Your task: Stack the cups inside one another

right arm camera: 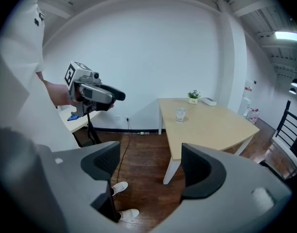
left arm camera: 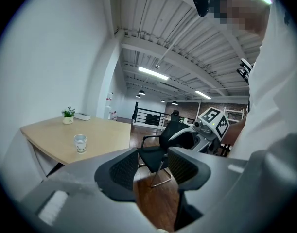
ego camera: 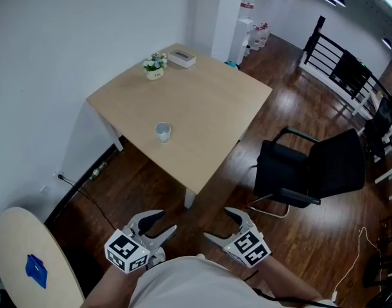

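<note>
Office: wooden table point(ego camera: 208, 108), black office chair point(ego camera: 311, 165)

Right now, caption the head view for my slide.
Left claw and right claw open, short of a table holding a cup.

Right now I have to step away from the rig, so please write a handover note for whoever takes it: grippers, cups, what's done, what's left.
Left gripper: open, empty, held close to the body, short of the table.
Right gripper: open, empty, also short of the table.
Cups: only one cup shows, upright near the table's middle. Whether others are nested in it cannot be told.
Done: no stacking visible, nothing in either gripper.
Left: step up to the table, check the cup, then nest any others found.
</note>
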`<control>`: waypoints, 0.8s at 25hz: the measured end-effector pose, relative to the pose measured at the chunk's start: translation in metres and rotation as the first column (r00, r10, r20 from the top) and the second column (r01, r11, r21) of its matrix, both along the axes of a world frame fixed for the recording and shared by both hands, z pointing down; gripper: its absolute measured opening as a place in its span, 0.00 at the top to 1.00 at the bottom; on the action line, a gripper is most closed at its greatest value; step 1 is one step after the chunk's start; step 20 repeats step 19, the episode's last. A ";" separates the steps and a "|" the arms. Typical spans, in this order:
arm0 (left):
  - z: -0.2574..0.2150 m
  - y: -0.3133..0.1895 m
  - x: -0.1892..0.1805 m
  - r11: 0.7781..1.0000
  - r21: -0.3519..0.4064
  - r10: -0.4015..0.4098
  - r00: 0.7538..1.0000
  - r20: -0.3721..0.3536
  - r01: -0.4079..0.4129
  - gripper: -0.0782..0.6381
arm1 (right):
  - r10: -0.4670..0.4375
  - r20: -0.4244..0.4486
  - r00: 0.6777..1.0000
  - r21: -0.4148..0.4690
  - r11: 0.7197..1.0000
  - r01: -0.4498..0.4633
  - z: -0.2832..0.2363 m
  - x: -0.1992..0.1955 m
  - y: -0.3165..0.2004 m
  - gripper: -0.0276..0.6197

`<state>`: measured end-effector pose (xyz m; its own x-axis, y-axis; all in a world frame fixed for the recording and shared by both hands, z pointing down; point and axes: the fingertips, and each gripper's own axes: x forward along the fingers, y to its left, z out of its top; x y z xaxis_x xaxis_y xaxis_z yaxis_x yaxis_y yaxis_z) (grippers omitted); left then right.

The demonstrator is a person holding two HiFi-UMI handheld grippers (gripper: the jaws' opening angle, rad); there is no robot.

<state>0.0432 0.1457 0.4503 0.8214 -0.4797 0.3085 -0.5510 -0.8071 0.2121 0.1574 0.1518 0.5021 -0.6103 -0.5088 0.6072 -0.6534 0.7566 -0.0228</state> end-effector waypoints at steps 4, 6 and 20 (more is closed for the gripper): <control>-0.001 0.002 -0.020 1.000 0.007 -0.012 1.000 -0.004 0.012 0.60 | -0.021 -0.012 1.000 0.002 1.000 0.021 0.001 -0.022 0.000 0.36; -0.001 0.004 -0.031 1.000 0.007 -0.017 1.000 -0.008 0.017 0.60 | -0.026 -0.019 0.999 -0.002 1.000 0.026 0.002 -0.032 0.000 0.36; 0.007 0.016 -0.090 1.000 -0.004 -0.031 0.999 -0.019 0.031 0.60 | -0.026 -0.040 0.999 -0.014 1.000 0.025 0.002 -0.083 -0.005 0.36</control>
